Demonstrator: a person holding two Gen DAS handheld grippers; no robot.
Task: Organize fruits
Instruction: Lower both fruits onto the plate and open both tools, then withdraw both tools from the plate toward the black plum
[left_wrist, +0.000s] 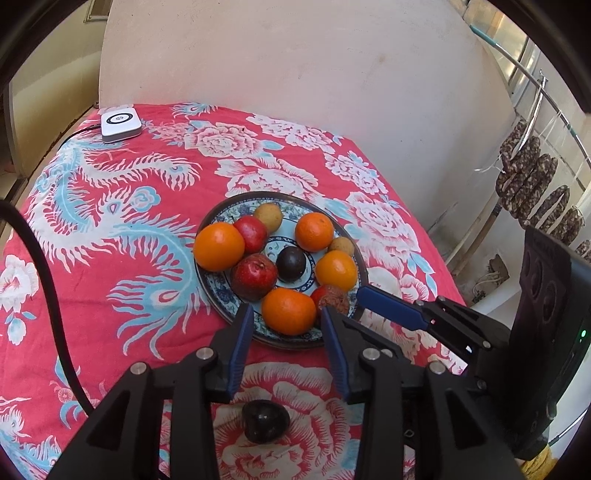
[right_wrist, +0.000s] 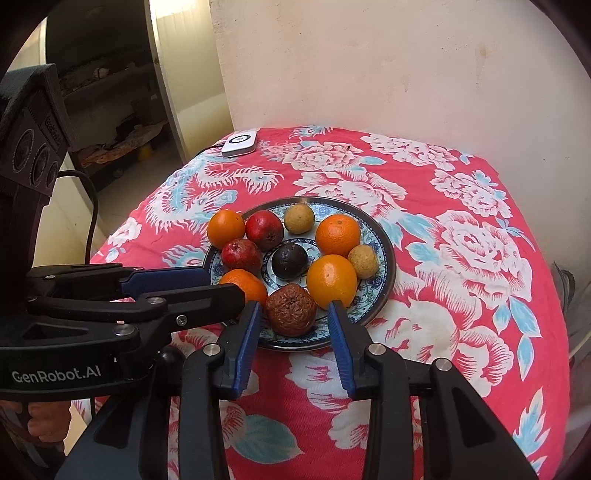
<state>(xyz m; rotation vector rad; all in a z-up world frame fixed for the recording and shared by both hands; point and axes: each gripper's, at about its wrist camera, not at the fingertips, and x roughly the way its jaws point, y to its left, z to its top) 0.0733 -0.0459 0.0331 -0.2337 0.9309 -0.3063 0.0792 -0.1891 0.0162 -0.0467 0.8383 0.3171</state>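
Here, a patterned plate (left_wrist: 221, 295) on the red floral tablecloth (left_wrist: 92, 229) holds the fruit, with both grippers poised at its near rim.

On the plate lie four oranges (right_wrist: 338, 230), two red fruits (right_wrist: 264, 229), two small yellow-brown fruits (right_wrist: 299, 219), a dark round fruit (right_wrist: 289, 260) at the centre and a wrinkled brown fruit (right_wrist: 291, 309) at the near edge. The left gripper (left_wrist: 287, 314) and right gripper (right_wrist: 293, 312) each stand partly open, holding nothing. Only the left wrist view shows a dark fruit (left_wrist: 266, 421) lying on the cloth beneath the gripper, and sausages (left_wrist: 532, 177) hanging at right; only the right wrist view shows a hand (right_wrist: 48, 421) on the left gripper's grip. A white device (left_wrist: 120, 122) sits at the table's far corner.
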